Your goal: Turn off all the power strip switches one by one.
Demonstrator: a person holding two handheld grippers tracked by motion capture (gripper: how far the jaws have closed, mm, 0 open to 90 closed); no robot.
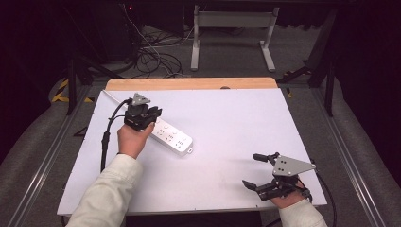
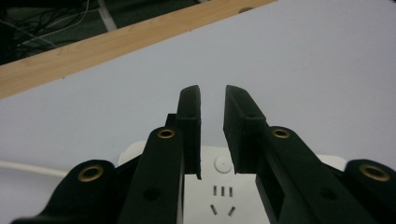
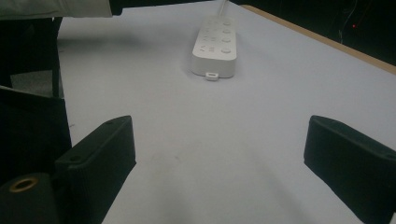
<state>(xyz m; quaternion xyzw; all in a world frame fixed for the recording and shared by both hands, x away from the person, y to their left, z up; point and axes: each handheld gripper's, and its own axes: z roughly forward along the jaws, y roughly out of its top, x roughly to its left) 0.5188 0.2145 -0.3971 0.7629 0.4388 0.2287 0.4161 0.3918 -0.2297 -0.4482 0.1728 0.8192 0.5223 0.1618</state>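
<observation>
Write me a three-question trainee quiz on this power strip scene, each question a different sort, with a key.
1. True or false: the left gripper is clamped on the power strip.
2. Multiple choice: the right gripper is A) shut on a cable, B) open with nothing between its jaws, C) resting on the power strip.
3. Short answer: what runs along the far side of the white table?

Key
1. False. In the left gripper view its jaws stand slightly apart above the strip's round button, holding nothing.
2. B. It sits wide open near the table's near right corner, away from the strip.
3. A wooden edge.
</observation>
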